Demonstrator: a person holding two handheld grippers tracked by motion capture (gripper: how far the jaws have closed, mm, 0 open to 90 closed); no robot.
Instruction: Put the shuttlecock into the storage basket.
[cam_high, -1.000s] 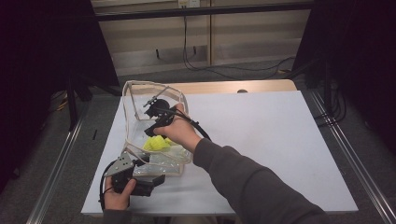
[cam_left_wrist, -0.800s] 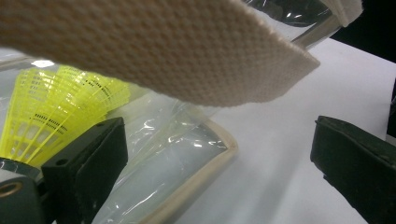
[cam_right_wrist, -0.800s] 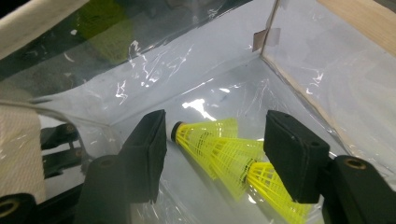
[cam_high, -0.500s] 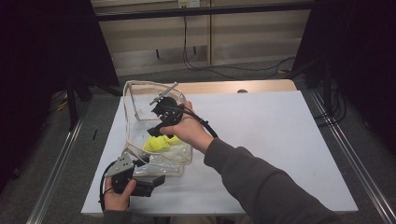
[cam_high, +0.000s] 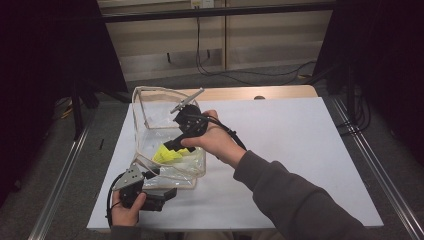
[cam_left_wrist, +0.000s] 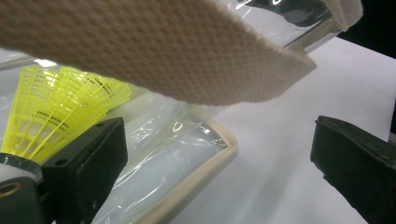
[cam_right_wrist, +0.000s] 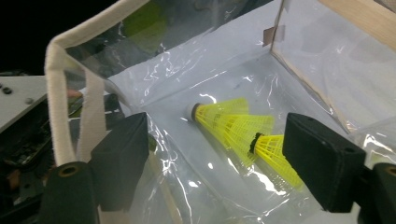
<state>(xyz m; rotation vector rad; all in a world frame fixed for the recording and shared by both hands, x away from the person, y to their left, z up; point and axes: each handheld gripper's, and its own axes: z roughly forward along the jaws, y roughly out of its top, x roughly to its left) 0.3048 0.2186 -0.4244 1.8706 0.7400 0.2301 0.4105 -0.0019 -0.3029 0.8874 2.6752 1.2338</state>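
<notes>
- white board (cam_high: 300, 150) covers the table, with dark floor and a pale wall with cables behind it.
- a clear plastic bag (cam_high: 150, 120) with cream fabric trim stands open on the board's left part, its mouth facing up.
- yellow shuttlecocks (cam_high: 170, 154) lie inside the bag on its bottom; the right gripper view shows them (cam_right_wrist: 238, 128) nested one into another, white cork end pointing away from the camera.
- the right gripper (cam_high: 175, 145) reaches into the bag from above, pointing down at the shuttlecocks; its jaws have just been opening and stand wide apart, with the shuttlecocks lying beyond and between them, not pressed by either pad.
- the left gripper (cam_high: 165, 186) sits at the bag's near lower corner; in the left gripper view its jaws are well apart, the bag's lower trimmed edge (cam_left_wrist: 196, 177) running between them, and no pad visibly presses on it.
- a cream strap (cam_left_wrist: 163, 51) of the bag crosses the top of the left gripper view.
</notes>
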